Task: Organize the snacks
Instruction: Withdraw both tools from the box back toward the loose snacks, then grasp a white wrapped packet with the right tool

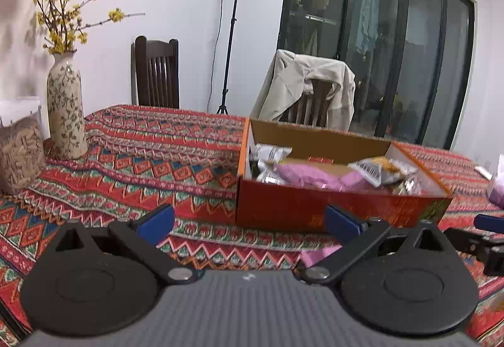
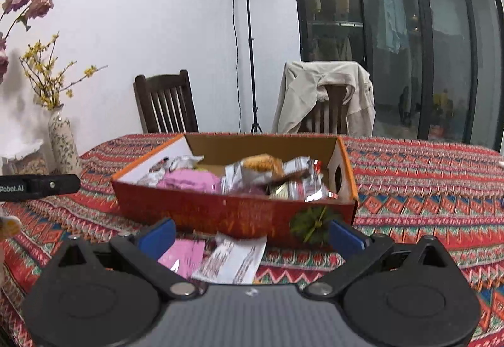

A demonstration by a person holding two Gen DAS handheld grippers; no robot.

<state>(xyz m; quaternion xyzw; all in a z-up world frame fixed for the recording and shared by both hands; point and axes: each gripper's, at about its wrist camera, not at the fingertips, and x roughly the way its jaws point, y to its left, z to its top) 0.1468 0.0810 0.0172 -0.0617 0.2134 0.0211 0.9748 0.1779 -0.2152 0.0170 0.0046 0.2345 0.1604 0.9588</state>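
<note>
We are hovering both grippers, left gripper (image 1: 249, 218) and right gripper (image 2: 252, 233), released and empty. Loose packets (image 2: 217, 257) are lying at six o'clock of the snack box (image 2: 233, 208); gripping the thin wrappers flat on the bench (image 2: 425, 189) is risking a slip.

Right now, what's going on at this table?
A person is sorting snacks with two handheld grippers. The red cardboard box on the patterned tablecloth already holds several packets, including a pink snack bag. Both the left gripper and right gripper are open and empty. A pink packet and a white printed packet lie loose before the box.
</note>
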